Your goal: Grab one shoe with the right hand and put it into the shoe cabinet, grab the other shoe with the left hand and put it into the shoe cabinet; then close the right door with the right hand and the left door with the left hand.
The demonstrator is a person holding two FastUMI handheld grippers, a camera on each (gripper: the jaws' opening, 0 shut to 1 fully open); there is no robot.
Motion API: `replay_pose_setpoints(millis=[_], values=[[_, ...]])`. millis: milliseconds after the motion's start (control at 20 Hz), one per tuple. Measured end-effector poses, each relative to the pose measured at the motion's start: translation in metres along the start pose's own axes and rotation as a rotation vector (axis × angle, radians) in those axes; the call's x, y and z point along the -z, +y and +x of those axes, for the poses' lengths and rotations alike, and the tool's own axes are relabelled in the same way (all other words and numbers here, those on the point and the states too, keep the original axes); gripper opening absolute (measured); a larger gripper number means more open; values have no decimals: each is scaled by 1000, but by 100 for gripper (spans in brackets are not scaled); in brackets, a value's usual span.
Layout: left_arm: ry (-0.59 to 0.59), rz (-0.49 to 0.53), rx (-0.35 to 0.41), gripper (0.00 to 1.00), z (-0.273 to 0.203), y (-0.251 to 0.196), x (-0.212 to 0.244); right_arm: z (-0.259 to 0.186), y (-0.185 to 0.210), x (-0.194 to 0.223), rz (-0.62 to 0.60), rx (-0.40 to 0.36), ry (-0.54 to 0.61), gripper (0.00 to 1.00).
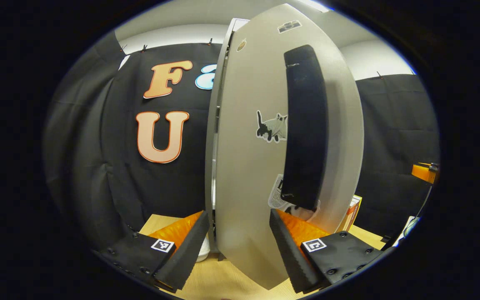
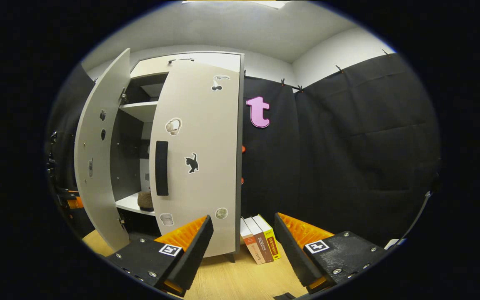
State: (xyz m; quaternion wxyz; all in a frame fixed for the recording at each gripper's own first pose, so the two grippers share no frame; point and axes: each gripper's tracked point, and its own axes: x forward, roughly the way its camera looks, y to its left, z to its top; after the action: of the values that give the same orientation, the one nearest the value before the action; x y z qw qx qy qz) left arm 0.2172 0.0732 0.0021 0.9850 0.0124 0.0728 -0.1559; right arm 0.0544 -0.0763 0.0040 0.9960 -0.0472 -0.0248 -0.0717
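Cabinet (image 2: pixel 190 58) is standing on the surface (image 2: pixel 231 279), right door (image 2: pixel 198 158) nearly shut and left door (image 2: pixel 98 166) swinging wide, so the left one looks like the remaining step. Left hand-held gripper (image 1: pixel 239 246) is straddling the left door's edge (image 1: pixel 244 233) with jaws wide and not clamping, likely to push it closed, while right hand-held gripper (image 2: pixel 243 246) is hanging back open and empty. One shoe (image 2: pixel 145 200) is sitting on the lower shelf (image 2: pixel 129 204); books (image 2: pixel 261 243) are leaning beside the cabinet.

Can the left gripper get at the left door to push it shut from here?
Probably yes. The left gripper is open, with the left door's edge between its jaws, and nothing stands in the way.
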Motion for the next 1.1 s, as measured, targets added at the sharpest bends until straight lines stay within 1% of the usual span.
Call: replay_pose_setpoints(millis=[150, 200, 250, 400, 500, 550, 600, 650, 700, 750, 850, 900, 1000, 1100], values=[[2, -12, 27, 93, 19, -15, 2, 1, -11, 0, -2, -2, 1, 92], [2, -19, 32, 96, 29, -20, 2, 1, -13, 0, -3, -6, 1, 92], [1, -21, 34, 93, 39, -24, 1, 1, -16, 1, -7, -7, -1, 92], [17, -12, 17, 94, 73, -35, 9, 3, -28, 5, -27, 1, 4, 92], [22, -2, 4, 94, 92, -43, 10, 3, -33, 9, -19, -2, 13, 92], [23, 8, -4, 97, 98, -47, 9, 3, -33, 13, -14, -6, 19, 92], [25, 21, -12, 99, 102, -49, 8, 4, -36, 18, -12, -6, 27, 92], [25, 32, -19, 99, 105, -49, 8, 4, -37, 23, -10, -7, 35, 92], [25, 37, -24, 94, 106, -48, 7, 5, -38, 26, -4, -9, 43, 92], [25, 37, -30, 99, 107, -49, 9, 7, -37, 29, 5, -14, 50, 92], [30, 26, -47, 99, 107, -48, 10, 12, -35, 32, 23, -25, 58, 92], [40, 18, -60, 97, 106, -48, 11, 14, -35, 32, 27, -30, 59, 92], [46, 7, -57, 97, 104, -53, 6, 18, -35, 27, 34, -37, 57, 92], [43, 22, -56, 96, 91, -54, -6, 23, -33, 19, 39, -49, 52, 92]])
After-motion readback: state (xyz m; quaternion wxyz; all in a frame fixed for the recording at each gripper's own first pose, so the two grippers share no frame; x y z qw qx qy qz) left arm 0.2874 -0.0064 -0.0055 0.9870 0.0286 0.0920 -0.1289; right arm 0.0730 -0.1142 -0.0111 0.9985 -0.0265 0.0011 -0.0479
